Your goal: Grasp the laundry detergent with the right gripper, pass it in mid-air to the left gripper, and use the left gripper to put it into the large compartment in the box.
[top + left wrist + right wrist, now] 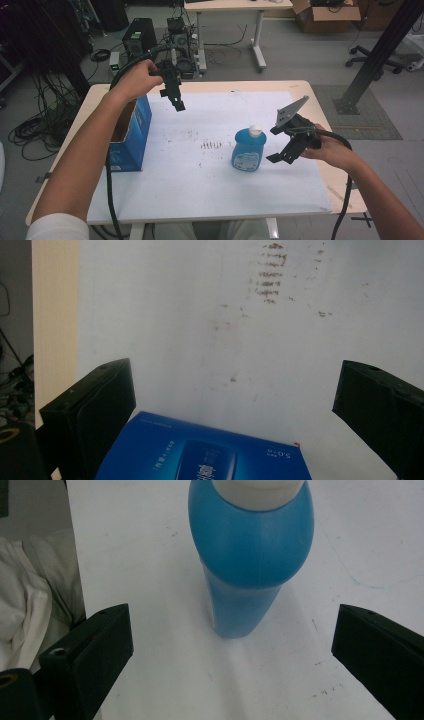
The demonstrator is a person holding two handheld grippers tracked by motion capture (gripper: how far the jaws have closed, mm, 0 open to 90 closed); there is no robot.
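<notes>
R gripper [276,157] jaws wide, closing in on blue bottle [247,149] upright mid-tabletop, nearer right edge; smooth plastic, prob slippery, grip low on body. L gripper [178,104] wide, empty, above blue box [131,134] at left edge

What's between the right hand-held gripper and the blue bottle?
Nothing: bare white table cover separates the right hand-held gripper from the blue bottle, seen in the right gripper view.

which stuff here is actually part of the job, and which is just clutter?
In play:
- blue bottle, upright, right gripper open beside it
- blue box, top open, left gripper open above it

Just lying about:
- dark smudges on the white mat
- computer tower, cables, cardboard box on the floor beyond
</notes>
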